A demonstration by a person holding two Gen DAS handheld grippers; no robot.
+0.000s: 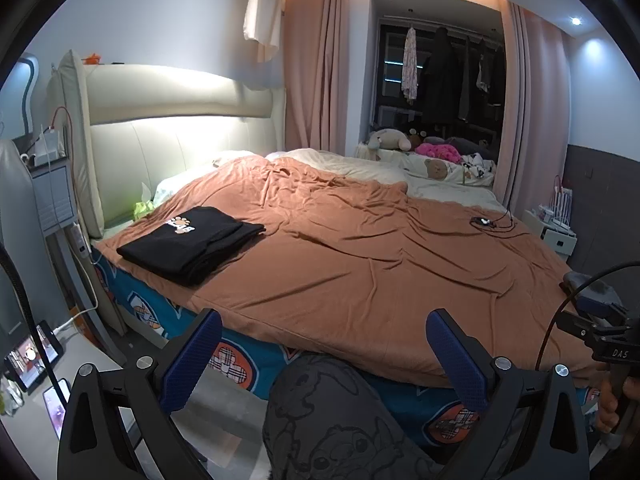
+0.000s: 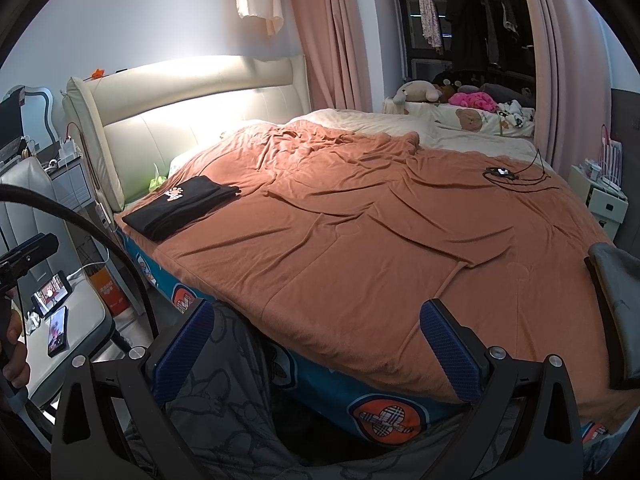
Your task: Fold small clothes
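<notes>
A black folded garment (image 1: 190,239) with a paw print lies on the orange blanket (image 1: 360,260) near the bed's head end, at the left. The right wrist view shows the same folded garment (image 2: 180,206) at the left of the blanket (image 2: 360,240). My left gripper (image 1: 326,354) is open and holds nothing, hovering at the bed's near edge above a person's grey patterned trouser leg (image 1: 332,420). My right gripper (image 2: 316,350) is also open with nothing between its fingers, over the bed edge. Grey fabric (image 2: 618,296) lies at the right edge of the bed.
A black cable with a small device (image 1: 486,222) lies on the blanket at the far right. Soft toys (image 1: 400,140) are piled by the window. A low table at the left holds two lit phones (image 2: 54,308). The cream headboard (image 1: 180,136) stands behind the garment.
</notes>
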